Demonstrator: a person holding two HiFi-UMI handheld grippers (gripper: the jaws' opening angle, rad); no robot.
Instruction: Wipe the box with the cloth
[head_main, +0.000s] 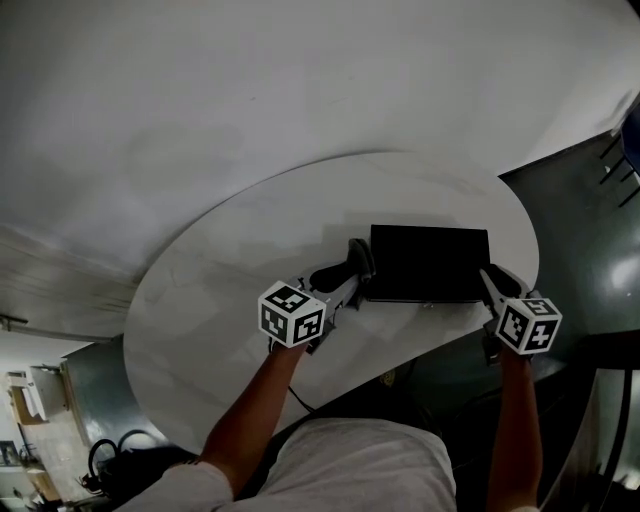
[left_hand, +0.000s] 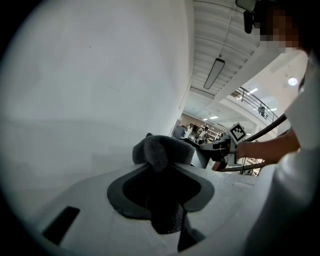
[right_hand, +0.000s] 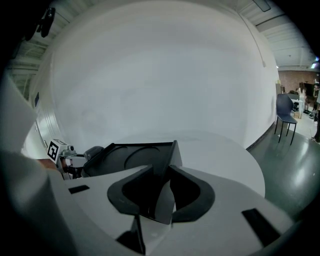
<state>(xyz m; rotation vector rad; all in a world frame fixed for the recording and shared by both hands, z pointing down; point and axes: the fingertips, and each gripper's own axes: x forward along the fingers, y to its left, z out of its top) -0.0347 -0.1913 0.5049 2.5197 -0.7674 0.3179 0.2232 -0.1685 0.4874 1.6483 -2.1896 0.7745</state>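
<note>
Box: black, shallow and open-topped (head_main: 428, 262), lying flat on the right half of a round white table (head_main: 220, 300), its long side running left to right.
Cloth: dark grey wad (head_main: 345, 268) pressed against the box's left end, bunched and bulging beyond the jaw tips in the left gripper view.
Left gripper: (head_main: 354, 266) jaws clamped on the cloth, which fills the gap between them; the gripper reaches in from the near left and its marker cube sits over the near part of the table.
Right gripper: (head_main: 487, 279) jaws closed on the box's thin wall at its near right corner; in the right gripper view the wall's edge runs straight between the two pads.
Arms: two bare forearms (head_main: 250, 410) come up from the near edge, one behind each gripper.
Table: bare white top apart from the box and cloth.
Surroundings: curved white wall (head_main: 300, 80) on the far side of the table; dark grey floor (head_main: 590, 250) to the right, where the right gripper view shows a blue chair (right_hand: 285, 117) standing well apart from the table.
</note>
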